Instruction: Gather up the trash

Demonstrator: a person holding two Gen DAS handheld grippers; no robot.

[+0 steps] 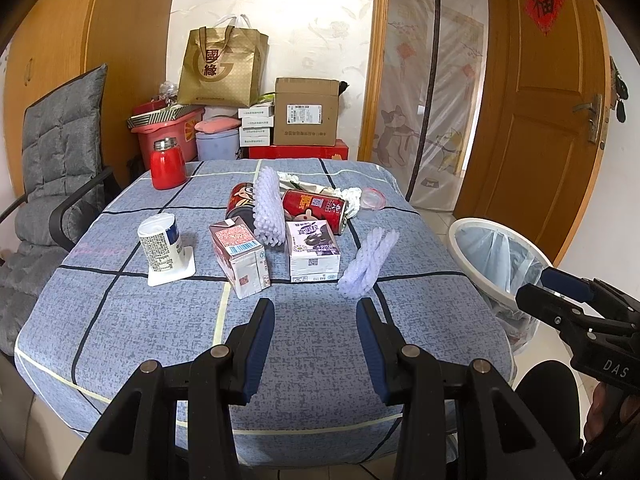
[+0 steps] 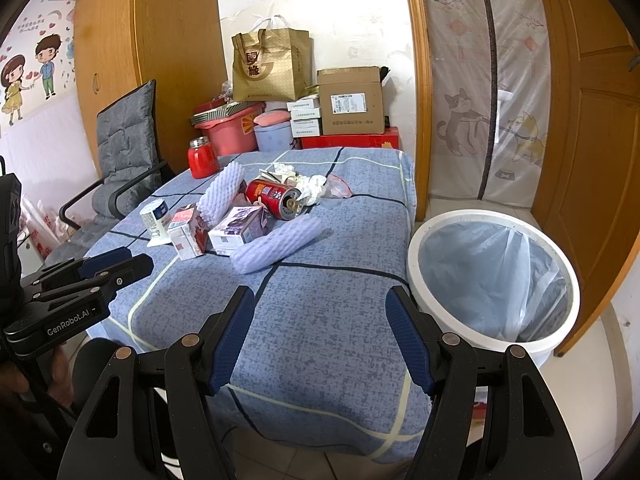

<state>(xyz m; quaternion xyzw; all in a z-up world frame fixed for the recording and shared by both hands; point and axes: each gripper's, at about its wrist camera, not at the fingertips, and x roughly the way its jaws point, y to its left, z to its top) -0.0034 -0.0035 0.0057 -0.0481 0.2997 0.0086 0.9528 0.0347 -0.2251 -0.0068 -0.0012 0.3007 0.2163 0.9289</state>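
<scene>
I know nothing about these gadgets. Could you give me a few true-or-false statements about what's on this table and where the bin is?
1. Both grippers, left and right, are open and hold nothing. True.
2. The white trash bin stands on the table. False: it stands on the floor beside the table's right edge, lined with a clear bag.
3. The red drink can lies on its side. True.
4. The red jar with the metal lid has tipped over. False: it stands upright at the far left corner of the blue checked tablecloth.
5. The purple milk carton is already in the bin. False: it sits on the table next to the pink milk carton.
</scene>
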